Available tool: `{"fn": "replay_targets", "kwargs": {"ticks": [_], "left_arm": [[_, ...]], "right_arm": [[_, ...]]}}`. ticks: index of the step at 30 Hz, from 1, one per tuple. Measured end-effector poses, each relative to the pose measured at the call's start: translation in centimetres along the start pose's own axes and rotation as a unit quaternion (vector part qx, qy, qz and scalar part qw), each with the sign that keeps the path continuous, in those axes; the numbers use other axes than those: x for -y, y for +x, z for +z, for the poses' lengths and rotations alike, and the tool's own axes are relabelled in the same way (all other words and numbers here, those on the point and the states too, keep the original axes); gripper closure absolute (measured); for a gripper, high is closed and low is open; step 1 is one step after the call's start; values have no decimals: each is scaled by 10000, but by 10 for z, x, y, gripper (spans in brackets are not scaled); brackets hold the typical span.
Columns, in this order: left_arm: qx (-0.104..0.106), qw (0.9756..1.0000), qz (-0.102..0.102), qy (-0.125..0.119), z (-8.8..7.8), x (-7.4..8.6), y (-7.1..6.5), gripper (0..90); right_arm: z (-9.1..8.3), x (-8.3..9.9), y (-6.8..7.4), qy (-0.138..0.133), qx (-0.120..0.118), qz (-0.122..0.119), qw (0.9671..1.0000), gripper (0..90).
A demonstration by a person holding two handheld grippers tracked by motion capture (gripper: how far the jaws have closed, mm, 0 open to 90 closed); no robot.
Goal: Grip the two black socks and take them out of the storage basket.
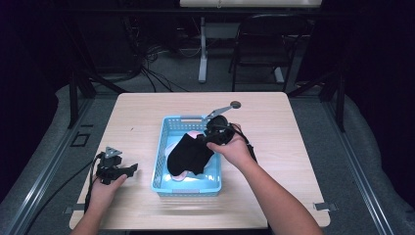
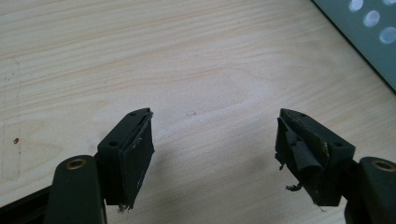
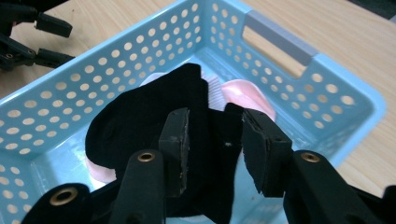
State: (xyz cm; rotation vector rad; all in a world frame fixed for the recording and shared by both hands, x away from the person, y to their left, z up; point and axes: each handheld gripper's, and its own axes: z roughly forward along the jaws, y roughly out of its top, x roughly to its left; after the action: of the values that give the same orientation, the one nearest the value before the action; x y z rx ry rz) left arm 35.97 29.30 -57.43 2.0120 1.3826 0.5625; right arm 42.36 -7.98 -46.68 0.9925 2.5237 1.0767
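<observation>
In the high view, a light blue perforated plastic basket [image 1: 157, 161] is seen near the middle of a pale wooden table [image 1: 274, 122]. A black fabric sock [image 1: 188, 154] is draped inside the basket, over a pale pink cloth item [image 1: 178, 176] of which only edges are visible. The right gripper [image 1: 208, 137] is held over the far right part of the basket, at the far end of the sock, and its jaws cannot be made out from here. The left gripper [image 1: 128, 170] is held low on the table to the left of the basket, well apart from the sock, with its jaws pointed toward the basket's left wall.

In the left gripper view, the left gripper [image 2: 215, 149] is shown with its two black jaws spread wide and nothing between them. Bare wooden tabletop [image 2: 187, 60] is seen beyond them, and a corner of the blue basket [image 2: 369, 37] appears at the far right edge. The pad on the right jaw looks frayed and partly peeled.

In the right gripper view, the right gripper [image 3: 215, 140] is seen above the basket [image 3: 327, 93] with its jaws partly apart. A fold of the black sock [image 3: 140, 116] is placed between them; whether the pads press on the fabric cannot be told. The pink cloth [image 3: 243, 91] is visible behind the sock, and the left gripper [image 3: 28, 37] lies on the table beyond the basket wall.
</observation>
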Motion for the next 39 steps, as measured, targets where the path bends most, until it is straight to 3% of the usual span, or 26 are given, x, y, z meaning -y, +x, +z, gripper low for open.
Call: {"fn": "replay_targets", "kwargs": {"ticks": [6,15,16,17,18,20,29,39], "left_arm": [[24,10000,24,28,0,-1,0,277],[24,10000,16,15,0,-1,0,276],[32,10000,20,21,0,-1,0,276],[34,10000,26,26,0,-1,0,276],[23,10000,33,22,0,-1,0,277],[17,10000,24,10,0,-1,0,277],[19,10000,24,9,0,-1,0,277],[15,10000,24,12,0,-1,0,276]], "right_arm": [[18,-3,6,173,-86,-96,9998,645],[36,-3,6,222,-66,-38,9997,655],[38,-3,6,291,-76,-40,9995,718],[38,-3,6,291,-76,-40,9995,718],[40,-3,6,376,-58,-86,9992,829],[40,-2,7,404,-73,-75,9991,868],[35,-3,8,313,-189,-56,9993,876],[12,-10,20,85,-432,-115,9990,876]]}}
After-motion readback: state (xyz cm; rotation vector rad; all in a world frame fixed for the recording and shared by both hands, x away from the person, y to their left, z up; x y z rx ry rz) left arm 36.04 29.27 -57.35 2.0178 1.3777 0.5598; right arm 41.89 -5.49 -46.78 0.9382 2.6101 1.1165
